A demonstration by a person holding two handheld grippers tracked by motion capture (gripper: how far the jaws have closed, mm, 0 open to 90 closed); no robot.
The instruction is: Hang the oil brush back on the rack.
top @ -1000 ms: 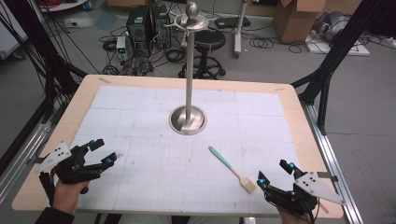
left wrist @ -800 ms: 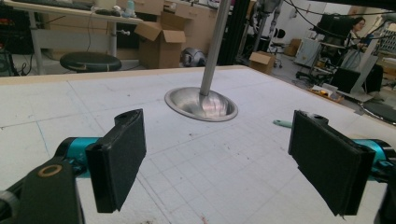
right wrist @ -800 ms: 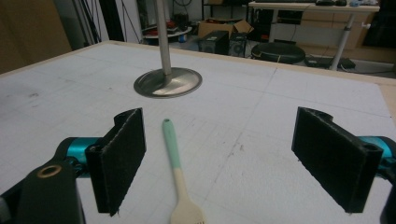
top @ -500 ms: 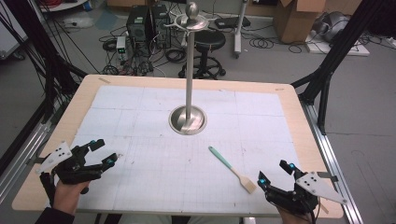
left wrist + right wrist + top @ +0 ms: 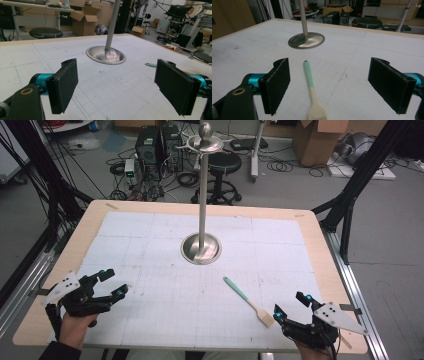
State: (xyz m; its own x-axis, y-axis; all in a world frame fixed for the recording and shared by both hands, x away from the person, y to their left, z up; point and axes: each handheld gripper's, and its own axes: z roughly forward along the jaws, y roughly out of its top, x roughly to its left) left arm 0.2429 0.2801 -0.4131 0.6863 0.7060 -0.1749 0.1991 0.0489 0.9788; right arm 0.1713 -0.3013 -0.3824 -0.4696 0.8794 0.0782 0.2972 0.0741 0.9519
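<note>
Lying between the wide-apart jaws of the empty right gripper (image 5: pixel 329 87), the brush (image 5: pixel 313 93) could skid away if one jaw nudges its thin handle first, while the left gripper (image 5: pixel 120 90) gapes empty too.

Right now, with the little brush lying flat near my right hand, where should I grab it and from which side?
Probably grip the brush by its slim teal handle, coming straight down with the right gripper. It lies flat on the table, bristle head toward you, so only its two long sides are free. Turn the open fingers to straddle the handle crosswise; it's the nearer gripper.
</note>
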